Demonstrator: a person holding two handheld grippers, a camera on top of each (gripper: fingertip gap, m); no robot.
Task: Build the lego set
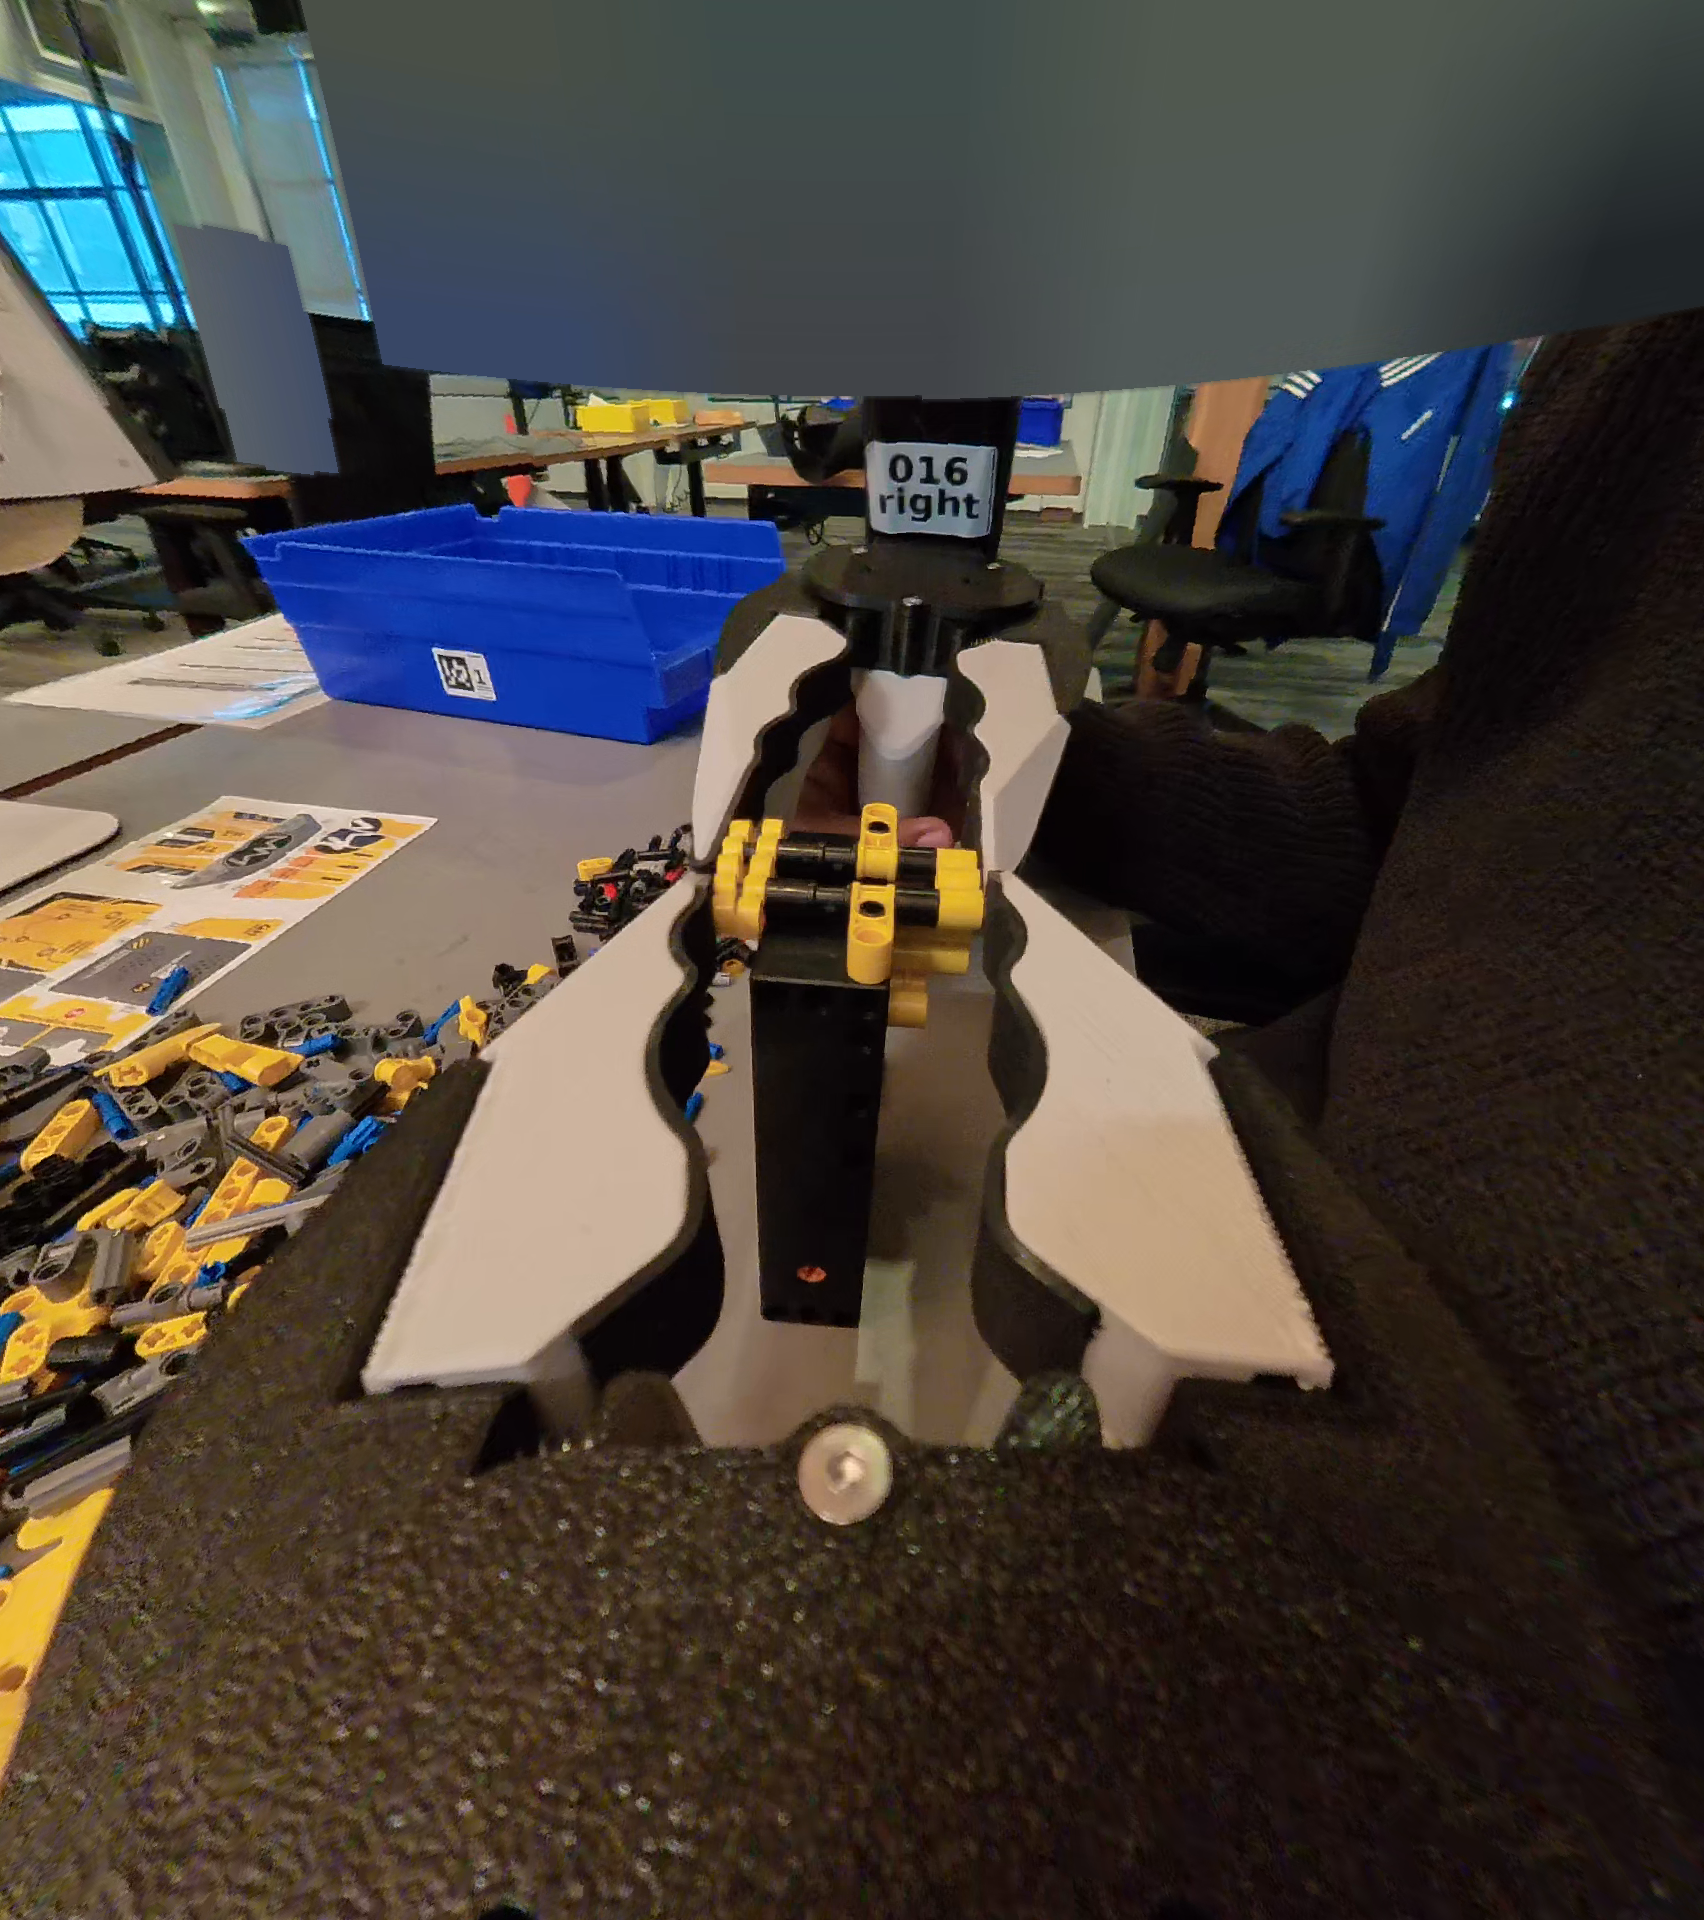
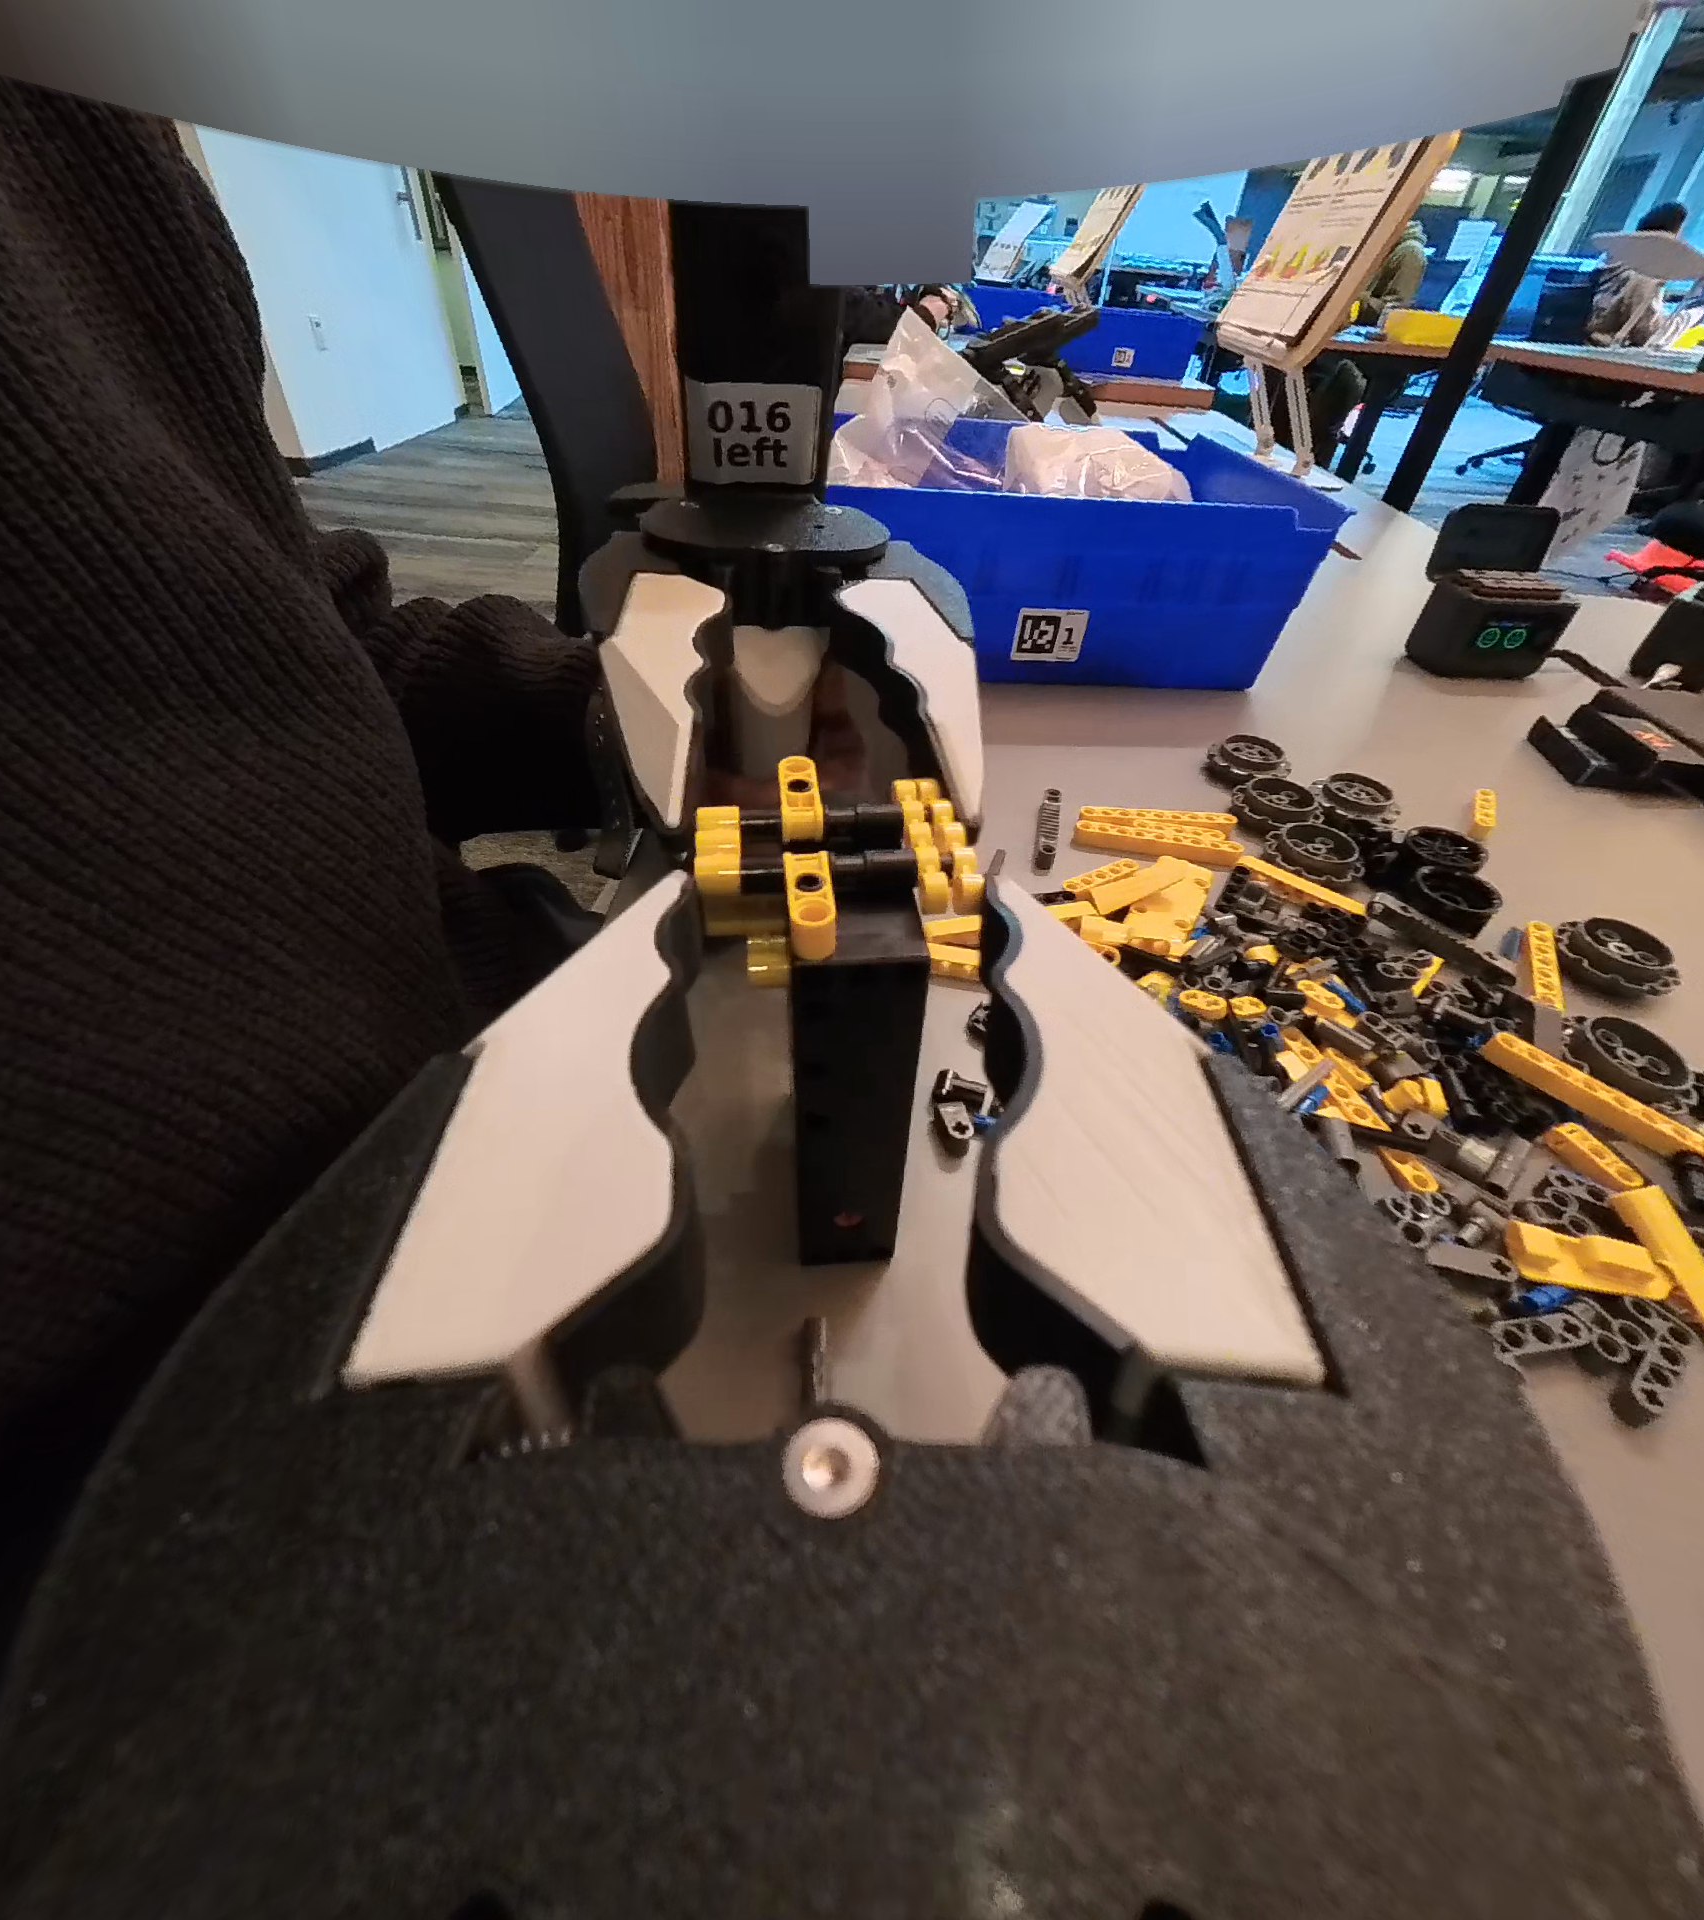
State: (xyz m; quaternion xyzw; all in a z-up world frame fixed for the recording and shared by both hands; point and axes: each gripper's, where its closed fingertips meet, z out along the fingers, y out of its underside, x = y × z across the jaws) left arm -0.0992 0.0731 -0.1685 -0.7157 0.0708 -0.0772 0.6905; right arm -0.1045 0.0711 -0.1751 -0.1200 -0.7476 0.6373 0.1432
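The left gripper (image 1: 843,914) and the right gripper (image 2: 832,894) face each other tip to tip above the grey table (image 1: 474,831). Both pinch one yellow-and-black plastic brick assembly (image 1: 853,914), which is held off the tabletop. A black rectangular block (image 1: 812,1143) runs back between the left gripper's fingers; a like black block (image 2: 853,1101) lies between the right gripper's. How each block joins the assembly is hard to make out.

A dark knitted sleeve (image 2: 100,727) closes off the side nearest the person. A loose pile of yellow, black and grey bricks (image 2: 1430,1049) crowds the table just beside the tips. A blue plastic bin (image 1: 515,623) stands beyond, well apart. Printed sticker sheets (image 1: 152,914) lie flat near the pile.
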